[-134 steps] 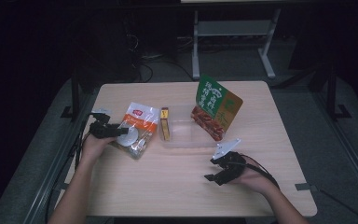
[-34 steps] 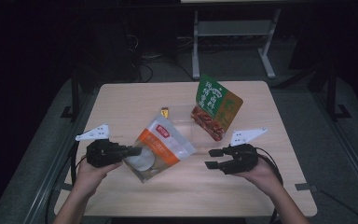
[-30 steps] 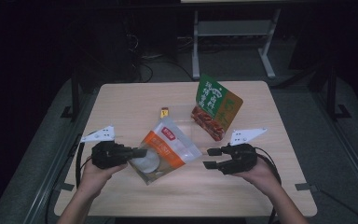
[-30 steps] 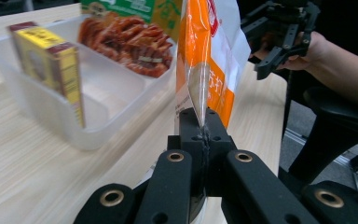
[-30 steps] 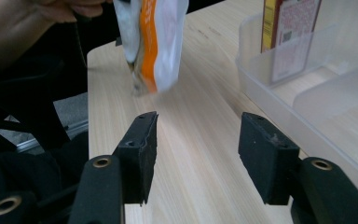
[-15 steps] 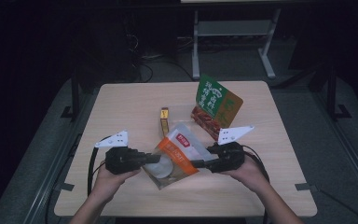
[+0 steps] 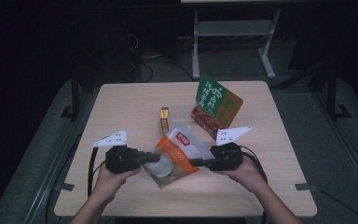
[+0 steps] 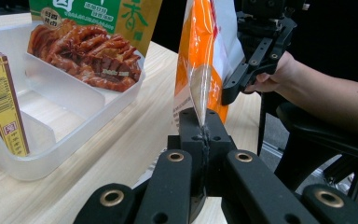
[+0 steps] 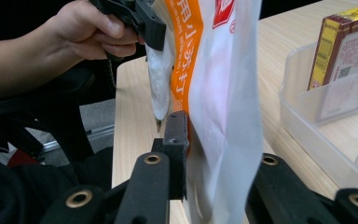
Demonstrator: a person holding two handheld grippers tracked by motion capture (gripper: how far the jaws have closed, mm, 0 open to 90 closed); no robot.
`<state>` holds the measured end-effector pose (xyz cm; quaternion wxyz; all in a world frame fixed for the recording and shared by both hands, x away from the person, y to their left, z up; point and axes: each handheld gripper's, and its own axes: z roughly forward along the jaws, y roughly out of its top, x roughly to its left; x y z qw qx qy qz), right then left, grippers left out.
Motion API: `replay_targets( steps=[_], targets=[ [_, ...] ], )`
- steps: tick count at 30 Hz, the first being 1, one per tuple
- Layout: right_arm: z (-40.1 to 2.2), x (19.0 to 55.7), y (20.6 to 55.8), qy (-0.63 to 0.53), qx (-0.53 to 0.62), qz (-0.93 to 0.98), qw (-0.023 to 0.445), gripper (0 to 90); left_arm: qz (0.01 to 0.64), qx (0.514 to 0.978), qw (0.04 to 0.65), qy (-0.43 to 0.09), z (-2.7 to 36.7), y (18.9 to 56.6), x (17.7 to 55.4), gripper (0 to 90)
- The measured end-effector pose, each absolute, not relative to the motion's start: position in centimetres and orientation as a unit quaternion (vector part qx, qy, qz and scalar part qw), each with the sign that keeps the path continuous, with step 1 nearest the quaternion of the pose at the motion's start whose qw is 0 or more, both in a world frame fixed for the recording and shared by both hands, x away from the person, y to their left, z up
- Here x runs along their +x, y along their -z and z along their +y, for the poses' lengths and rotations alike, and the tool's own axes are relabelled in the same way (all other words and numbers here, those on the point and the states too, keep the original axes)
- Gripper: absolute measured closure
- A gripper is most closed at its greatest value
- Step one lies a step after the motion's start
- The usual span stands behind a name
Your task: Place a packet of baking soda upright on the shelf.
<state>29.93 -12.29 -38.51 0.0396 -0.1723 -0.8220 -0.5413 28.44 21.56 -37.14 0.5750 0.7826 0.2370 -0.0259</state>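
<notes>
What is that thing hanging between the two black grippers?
An orange-and-white snack bag, seen in the high view. The left gripper pinches one edge; the right gripper has just been closing around the opposite edge.

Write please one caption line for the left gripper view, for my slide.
Left tongs shut on the sealed edge of an orange-and-white plastic snack pouch, beside a clear plastic tray.
</notes>
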Motion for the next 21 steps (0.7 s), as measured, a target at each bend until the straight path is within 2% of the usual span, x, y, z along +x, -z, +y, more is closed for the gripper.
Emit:
replay_targets(
  steps=[3,4,5,9,12,17,21],
  targets=[
    [-12.3,29.9,38.5,0.542,-0.174,-0.821,0.042,84.4,0.239,0.781,0.577,0.028,21.6,37.3,28.6,89.7],
    [-12.3,29.9,38.5,0.542,-0.174,-0.821,0.042,84.4,0.239,0.781,0.577,0.028,21.6,37.3,28.6,89.7],
    [-12.3,29.8,38.5,0.544,-0.175,-0.82,0.039,89.2,0.243,0.778,0.578,0.03,21.6,37.4,28.6,89.7],
    [-12.3,29.5,38.4,0.541,-0.162,-0.825,0.024,89.9,0.244,0.782,0.573,0.025,21.5,37.6,28.7,89.5],
    [-12.4,29.6,38.3,0.552,-0.159,-0.817,0.049,90.0,0.24,0.788,0.566,0.018,21.3,37.7,28.8,89.3],
    [-12.6,29.5,37.7,0.557,-0.15,-0.816,0.05,90.0,0.239,0.794,0.558,0.026,21.0,38.4,29.6,88.1],
    [-12.5,29.4,37.2,0.558,-0.138,-0.817,0.044,90.0,0.241,0.815,0.527,-0.001,20.6,38.8,30.1,78.3]
  ],
)
